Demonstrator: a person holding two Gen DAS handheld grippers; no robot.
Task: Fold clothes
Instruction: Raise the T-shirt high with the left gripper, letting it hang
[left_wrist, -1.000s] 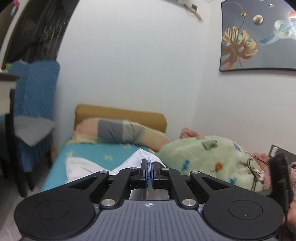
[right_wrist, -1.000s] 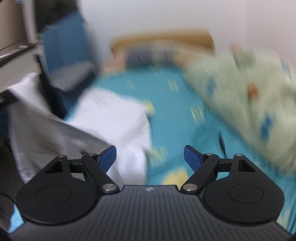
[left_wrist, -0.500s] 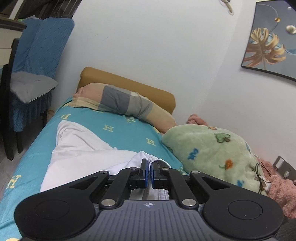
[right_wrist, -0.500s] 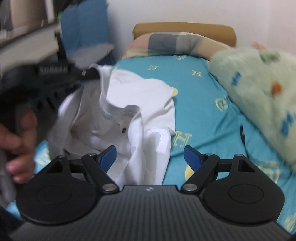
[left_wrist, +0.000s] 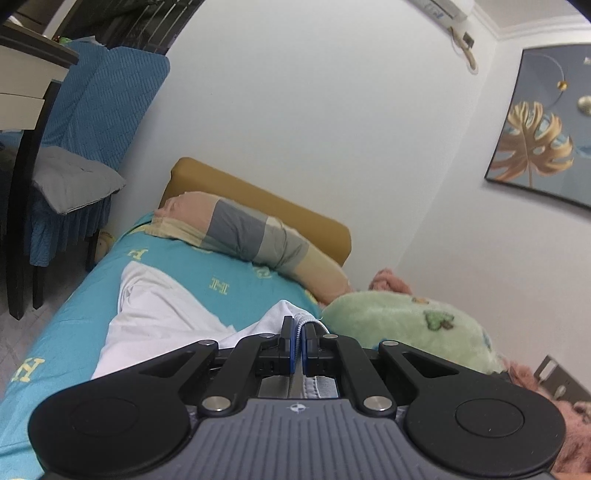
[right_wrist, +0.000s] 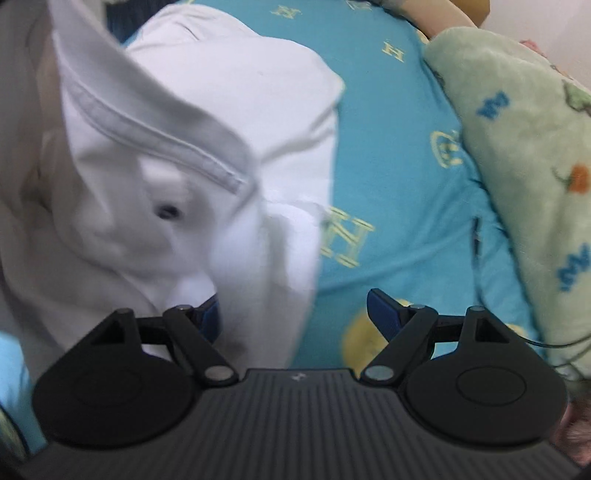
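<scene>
A white garment (left_wrist: 155, 314) lies on the teal bed sheet (left_wrist: 66, 332), one edge lifted. My left gripper (left_wrist: 298, 334) is shut on that lifted edge, a hem with a ribbed trim, and points level toward the headboard. In the right wrist view the same white garment (right_wrist: 184, 147) fills the left half, bunched, with a seam and a dark button showing. My right gripper (right_wrist: 295, 314) points steeply down, open wide. A fold of the cloth hangs between its fingers, near the left pad (right_wrist: 210, 317). The right pad (right_wrist: 380, 310) is over bare sheet.
A striped pillow (left_wrist: 255, 240) lies against the tan headboard (left_wrist: 258, 199). A green fleece blanket (right_wrist: 517, 147) is heaped along the bed's right side, with a thin black cable (right_wrist: 476, 236) beside it. A blue-covered chair (left_wrist: 74, 147) stands left of the bed.
The right gripper has tipped downward and come close over the bunched garment, which now reaches between its fingers. The left gripper rolled and shifted a little, still holding the hem.
</scene>
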